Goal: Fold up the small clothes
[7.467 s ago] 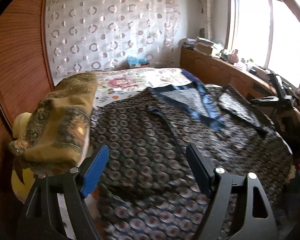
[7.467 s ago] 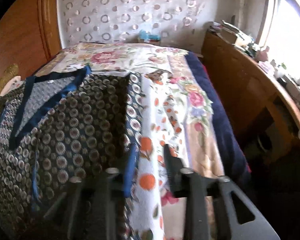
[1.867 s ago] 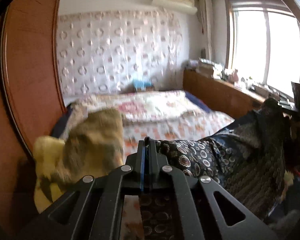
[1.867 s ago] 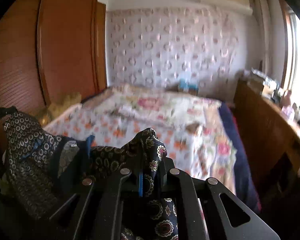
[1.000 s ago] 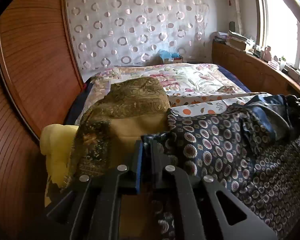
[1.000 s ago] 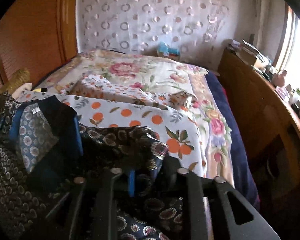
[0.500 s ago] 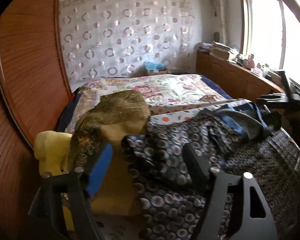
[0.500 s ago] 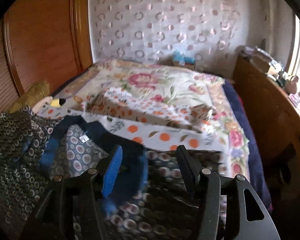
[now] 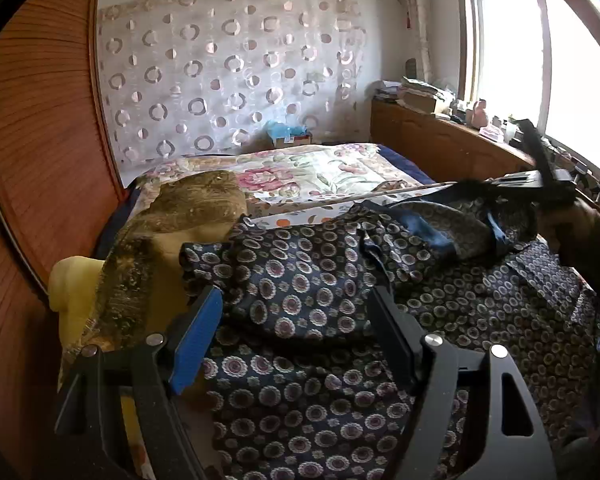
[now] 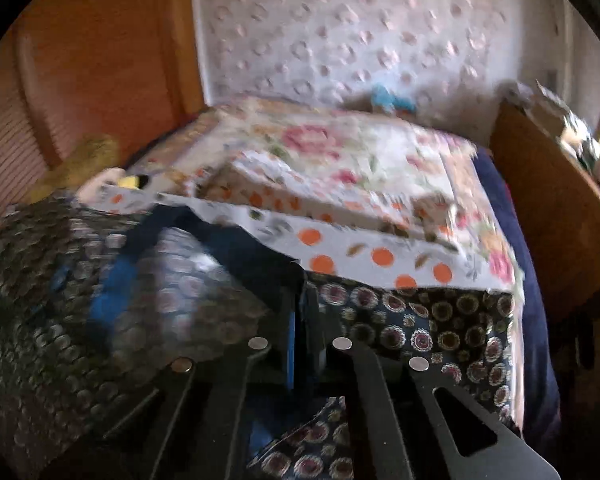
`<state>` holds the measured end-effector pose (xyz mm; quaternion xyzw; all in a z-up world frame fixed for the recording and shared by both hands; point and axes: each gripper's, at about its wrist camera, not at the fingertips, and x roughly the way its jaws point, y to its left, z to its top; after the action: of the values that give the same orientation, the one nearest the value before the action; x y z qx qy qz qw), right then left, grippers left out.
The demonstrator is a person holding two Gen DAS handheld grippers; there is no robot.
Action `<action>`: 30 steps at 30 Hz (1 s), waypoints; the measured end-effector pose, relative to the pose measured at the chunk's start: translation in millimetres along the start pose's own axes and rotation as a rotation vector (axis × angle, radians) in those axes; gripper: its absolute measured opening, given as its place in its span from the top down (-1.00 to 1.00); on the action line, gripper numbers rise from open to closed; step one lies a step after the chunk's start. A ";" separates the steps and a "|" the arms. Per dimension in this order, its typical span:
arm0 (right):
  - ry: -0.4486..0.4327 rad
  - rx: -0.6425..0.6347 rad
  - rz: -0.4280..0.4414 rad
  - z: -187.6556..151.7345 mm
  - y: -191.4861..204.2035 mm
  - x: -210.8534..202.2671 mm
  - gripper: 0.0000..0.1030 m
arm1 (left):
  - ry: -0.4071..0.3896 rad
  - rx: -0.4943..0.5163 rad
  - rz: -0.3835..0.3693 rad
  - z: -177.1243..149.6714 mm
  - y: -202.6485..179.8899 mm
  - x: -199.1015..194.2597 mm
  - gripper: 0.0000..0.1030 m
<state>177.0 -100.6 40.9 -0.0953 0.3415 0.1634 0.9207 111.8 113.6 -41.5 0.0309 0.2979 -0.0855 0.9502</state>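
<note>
A dark garment (image 9: 308,280) with round medallion print and navy trim lies bunched across the near end of the bed. My left gripper (image 9: 296,312) hovers just above its left part, open, with nothing between the blue pad (image 9: 196,336) and the black one. At the far right of the left wrist view, a hand holds my right gripper (image 9: 496,184) against the lifted navy-trimmed edge. In the blurred right wrist view my right gripper (image 10: 304,312) is shut, with the navy edge (image 10: 260,256) of the garment (image 10: 420,320) running into its tips.
An olive-gold folded cloth (image 9: 188,216) and a yellow item (image 9: 72,284) lie left of the garment, against the wooden wardrobe (image 9: 32,160). Beyond are an orange-dotted sheet (image 10: 380,252) and a floral bedspread (image 9: 320,168). A cluttered wooden cabinet (image 9: 440,140) lines the right under the window.
My left gripper let go of the garment, opened wide and drew back. My right gripper opened, shifted toward the navy trim and closed there.
</note>
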 end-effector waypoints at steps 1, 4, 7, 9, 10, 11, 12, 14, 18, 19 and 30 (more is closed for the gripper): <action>-0.043 -0.019 0.017 -4.6 3.9 -20.4 0.95 | -0.004 0.001 -0.001 -1.6 -1.4 -1.2 -0.47; -0.125 -0.088 0.061 -22.7 21.5 -69.0 0.96 | -0.006 0.007 -0.004 -1.8 -4.9 -4.2 -0.47; -0.131 -0.144 0.082 -54.2 37.1 -106.7 0.96 | -0.021 0.005 -0.004 -1.6 -6.4 -12.2 -0.47; -0.102 -0.145 0.096 -77.3 39.4 -122.5 0.96 | -0.043 -0.001 -0.003 -2.4 -7.0 -19.5 -0.47; -0.077 -0.136 0.102 -90.1 37.4 -125.4 0.96 | -0.050 -0.007 -0.003 -3.1 -6.9 -22.0 -0.47; -0.061 -0.129 0.102 -100.9 36.3 -127.7 0.96 | -0.053 -0.015 -0.006 -4.2 -6.7 -24.1 -0.47; -0.048 -0.125 0.103 -111.6 38.8 -134.2 0.96 | -0.053 -0.020 -0.008 -5.1 -6.7 -25.2 -0.47; -0.025 -0.118 0.112 -125.8 38.6 -141.4 0.96 | -0.051 -0.025 -0.009 -6.8 -8.2 -26.5 -0.47; 0.018 -0.124 0.106 -136.2 40.1 -149.1 0.96 | -0.053 -0.038 -0.012 -12.8 -11.4 -31.0 -0.47; 0.029 -0.128 0.112 -139.3 43.2 -154.3 0.95 | -0.052 -0.040 -0.015 -13.7 -11.5 -31.7 -0.47; 0.016 -0.119 0.061 -84.9 47.2 -145.3 -0.07 | -0.021 -0.076 -0.021 -46.8 -23.8 -36.9 -0.47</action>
<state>5.3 -115.4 70.3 -0.1407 0.3412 0.2104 0.9053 51.5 100.6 -59.0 -0.0093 0.2911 -0.0843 0.9529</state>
